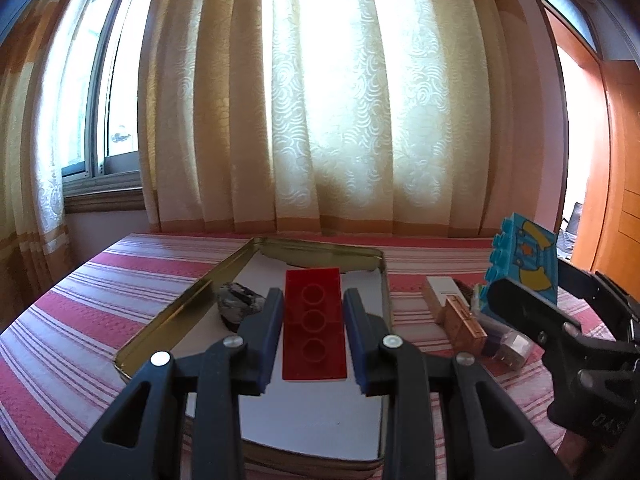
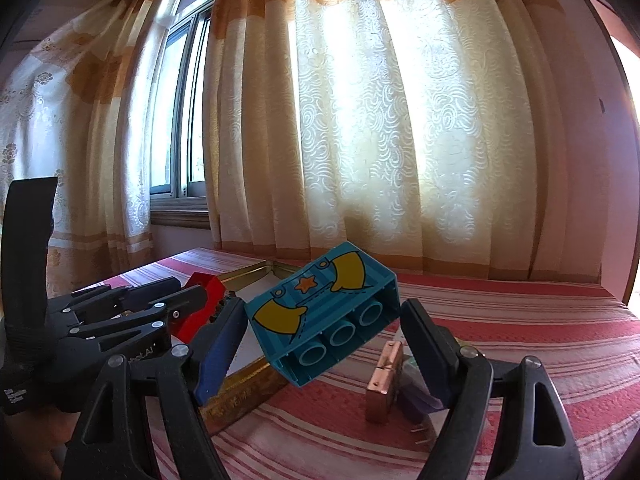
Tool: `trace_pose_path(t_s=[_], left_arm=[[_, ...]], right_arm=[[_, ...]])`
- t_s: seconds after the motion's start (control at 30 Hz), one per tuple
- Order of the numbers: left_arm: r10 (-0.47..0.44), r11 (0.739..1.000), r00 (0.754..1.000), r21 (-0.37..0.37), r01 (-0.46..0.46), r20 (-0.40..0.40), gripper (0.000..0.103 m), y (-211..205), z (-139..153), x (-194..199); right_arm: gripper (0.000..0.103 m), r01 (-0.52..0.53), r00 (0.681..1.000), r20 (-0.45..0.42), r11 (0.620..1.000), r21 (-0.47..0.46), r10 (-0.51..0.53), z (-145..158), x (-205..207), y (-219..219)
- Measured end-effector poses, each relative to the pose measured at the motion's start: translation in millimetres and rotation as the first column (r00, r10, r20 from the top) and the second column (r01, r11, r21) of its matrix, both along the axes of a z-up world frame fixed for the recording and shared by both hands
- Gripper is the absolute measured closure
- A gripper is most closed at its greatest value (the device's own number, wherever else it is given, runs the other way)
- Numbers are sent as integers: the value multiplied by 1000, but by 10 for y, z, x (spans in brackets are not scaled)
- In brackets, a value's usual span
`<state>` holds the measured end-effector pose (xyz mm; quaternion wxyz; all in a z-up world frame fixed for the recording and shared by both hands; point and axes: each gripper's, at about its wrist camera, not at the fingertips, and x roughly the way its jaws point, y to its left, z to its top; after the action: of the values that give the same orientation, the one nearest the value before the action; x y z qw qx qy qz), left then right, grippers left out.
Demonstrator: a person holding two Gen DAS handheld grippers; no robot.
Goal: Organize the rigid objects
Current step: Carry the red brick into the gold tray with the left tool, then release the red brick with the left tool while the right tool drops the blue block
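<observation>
My left gripper [image 1: 314, 300] is shut on a flat red brick [image 1: 314, 324], its three round sockets facing the camera. It hangs over a gold tin tray [image 1: 180, 308] with a white floor. To its right, my right gripper [image 2: 324, 308] is shut on a turquoise brick [image 2: 320, 312] printed with yellow shapes and an orange star. This brick is tilted with its hollow underside towards the camera, above the tray's right rim [image 2: 240, 392]. The right wrist view shows the red brick [image 2: 200, 304] in the left gripper at the left.
A grey stone [image 1: 240, 300] lies in the tray. On the red striped cloth [image 1: 80, 320] right of the tray lie a copper-coloured box [image 2: 384, 380], a white box [image 1: 440, 288] and a purple plug [image 1: 508, 344]. Curtains hang behind the table.
</observation>
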<state>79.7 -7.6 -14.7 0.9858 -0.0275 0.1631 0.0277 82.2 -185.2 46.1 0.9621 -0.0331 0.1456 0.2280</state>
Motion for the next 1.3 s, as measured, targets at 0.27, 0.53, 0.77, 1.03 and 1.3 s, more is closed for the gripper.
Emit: trace_pose_path(t_s=[0.27,0.53,0.77,1.03,1.3], left_arm=[[21,1000,1000,-15,-21,-8,73,143,-15,10],[38,999,999,-27,-38,-21,73,263,-27,41],[46,998,998,-29,-47,-35,73,346,-33,87],[53,998,998,-27,-55,-45,73,423,-42,129],[49,998,997,-22,-50,-53,73,456,-49,160]], right_arm=[[23,-17,1000,-8,1000,-10,17,-17,43,109],[23,-40,999,-25,999,-17,39,-46,98,234],[23,-58,998,-37,998,-25,57,-68,147,329],[23,-73,996,-45,997,-33,71,-92,173,418],[23,-79,996,-48,996,-38,77,-104,167,462]])
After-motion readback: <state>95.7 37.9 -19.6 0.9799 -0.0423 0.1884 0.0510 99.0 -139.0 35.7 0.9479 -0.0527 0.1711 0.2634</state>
